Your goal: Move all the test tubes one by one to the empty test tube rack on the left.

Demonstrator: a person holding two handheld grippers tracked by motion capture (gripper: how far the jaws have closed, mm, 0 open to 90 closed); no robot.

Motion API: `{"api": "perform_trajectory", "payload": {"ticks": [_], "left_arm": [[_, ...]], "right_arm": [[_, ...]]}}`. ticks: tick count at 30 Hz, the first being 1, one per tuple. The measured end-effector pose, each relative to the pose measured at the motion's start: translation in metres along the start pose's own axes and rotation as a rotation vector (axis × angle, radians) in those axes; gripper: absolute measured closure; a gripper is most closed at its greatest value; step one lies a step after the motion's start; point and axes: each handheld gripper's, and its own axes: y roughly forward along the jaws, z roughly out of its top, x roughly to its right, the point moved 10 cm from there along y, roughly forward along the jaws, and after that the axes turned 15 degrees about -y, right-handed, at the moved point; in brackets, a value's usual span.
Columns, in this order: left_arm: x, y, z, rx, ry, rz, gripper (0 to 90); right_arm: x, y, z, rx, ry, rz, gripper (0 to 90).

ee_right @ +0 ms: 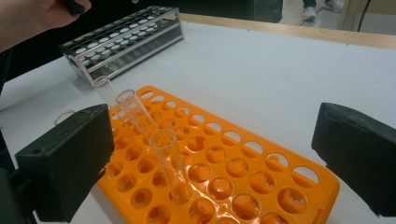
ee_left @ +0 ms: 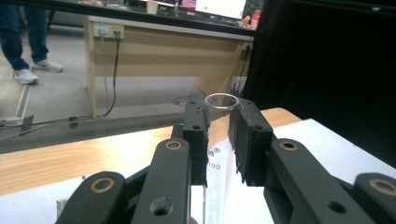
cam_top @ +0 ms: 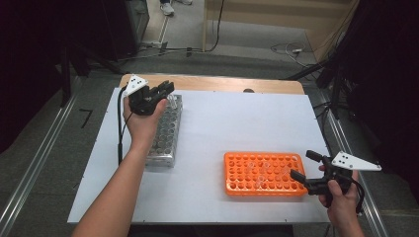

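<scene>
My left gripper [cam_top: 160, 94] hovers over the far end of the metal tube rack [cam_top: 165, 133], shut on a clear glass test tube [ee_left: 218, 158]. The tube stands upright between the pads, its rim just above the jaw tips of the left gripper [ee_left: 218, 109]. The orange tube rack [cam_top: 264, 173] lies at the near right of the table. My right gripper [cam_top: 302, 164] sits at its right end, open, with nothing between the jaws. In the right gripper view the right gripper [ee_right: 215, 140] frames the orange rack [ee_right: 261, 186], which holds a few glass tubes [ee_right: 170, 158] leaning in their holes.
A white sheet [cam_top: 237, 123] covers the table, with a wooden strip [cam_top: 212, 83] along the far edge. The metal rack [ee_right: 126, 39] stands beyond the orange one, beside the person's left hand [ee_right: 32, 16]. Cables and a desk lie on the floor beyond.
</scene>
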Motion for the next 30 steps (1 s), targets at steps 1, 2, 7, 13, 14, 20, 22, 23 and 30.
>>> {"api": "perform_trajectory", "payload": {"ticks": [1, 2, 7, 13, 14, 20, 22, 23, 30], "left_arm": [[-0.002, 0.003, 0.001, 0.001, -0.008, 0.003, 76.8], [-0.004, 0.006, 0.001, 0.003, -0.010, 0.011, 76.8], [-0.011, 0.022, 0.003, 0.001, -0.001, 0.040, 76.8], [-0.020, 0.037, 0.009, 0.005, -0.018, 0.068, 76.8], [-0.022, 0.040, 0.009, 0.007, -0.018, 0.076, 76.8], [-0.031, 0.055, 0.006, -0.018, -0.014, 0.110, 76.8], [-0.034, 0.059, 0.005, -0.020, -0.012, 0.123, 76.7], [-0.035, 0.061, 0.004, -0.022, -0.012, 0.128, 76.8], [-0.045, 0.068, -0.003, -0.036, -0.025, 0.163, 76.7]], "right_arm": [[0.000, 0.000, 0.000, 0.000, 0.001, 0.000, 0.0], [0.001, 0.000, -0.001, 0.000, 0.002, 0.001, 0.0], [0.002, 0.000, -0.002, 0.000, 0.001, -0.002, 0.0], [0.004, -0.001, -0.003, 0.003, 0.005, -0.006, 0.0], [0.004, -0.001, -0.003, 0.004, 0.007, -0.006, 0.0], [0.006, -0.003, -0.004, 0.005, 0.010, -0.012, 0.0], [0.007, -0.004, -0.004, 0.008, 0.018, -0.012, 0.0], [0.007, -0.004, -0.004, 0.009, 0.019, -0.014, 0.0], [0.008, -0.005, -0.005, 0.011, 0.020, -0.012, 0.0]]}}
